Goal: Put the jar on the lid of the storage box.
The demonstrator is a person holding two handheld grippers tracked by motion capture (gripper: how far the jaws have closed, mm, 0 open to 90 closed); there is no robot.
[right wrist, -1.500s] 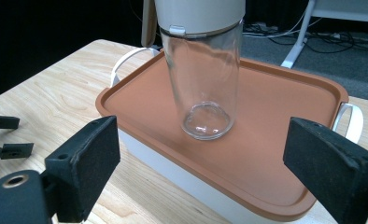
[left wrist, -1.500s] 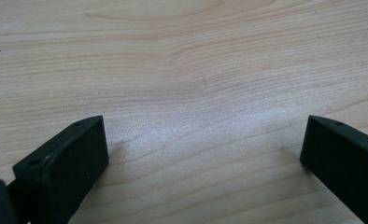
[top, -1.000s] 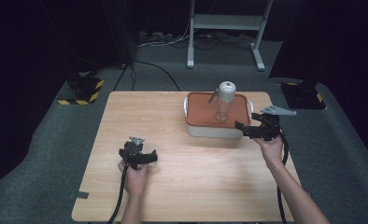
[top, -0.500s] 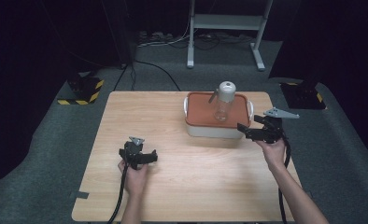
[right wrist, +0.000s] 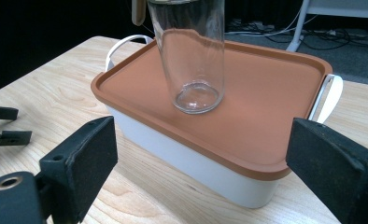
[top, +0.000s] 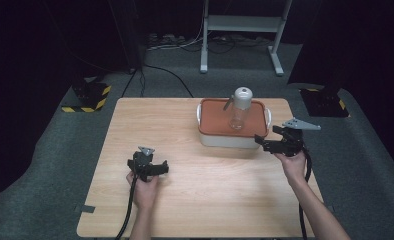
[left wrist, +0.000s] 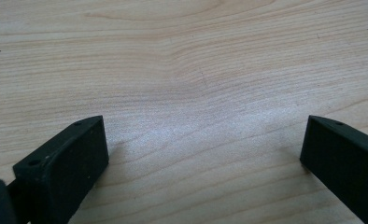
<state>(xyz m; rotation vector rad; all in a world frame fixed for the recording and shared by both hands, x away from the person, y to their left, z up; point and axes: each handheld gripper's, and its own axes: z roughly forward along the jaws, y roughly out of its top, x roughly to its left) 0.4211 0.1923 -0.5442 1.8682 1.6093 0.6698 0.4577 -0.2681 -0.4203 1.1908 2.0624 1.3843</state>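
Note:
A white box with an orange lid [top: 212,122] stands at the back right of the wooden table [top: 185,125]. A clear glass bottle [top: 238,112] with a white cap stands upright on the lid. My right gripper [top: 266,140] hovers just right of the box's front corner, jaws open and facing the box. In the right gripper view the bottle [right wrist: 194,60] and lid [right wrist: 266,107] lie just beyond the open right gripper [right wrist: 201,154], which holds nothing. My left gripper [top: 154,167] rests low over bare wood at the front left, and it [left wrist: 203,154] is open and holds nothing.
Two white handles [right wrist: 329,95] stick out from the box's ends. On the floor beyond the table are a yellow-and-black striped base [top: 87,97] at the left, a dark base [top: 325,102] at the right and a white stand's legs [top: 240,30]. Cables trail from both grippers toward the front edge.

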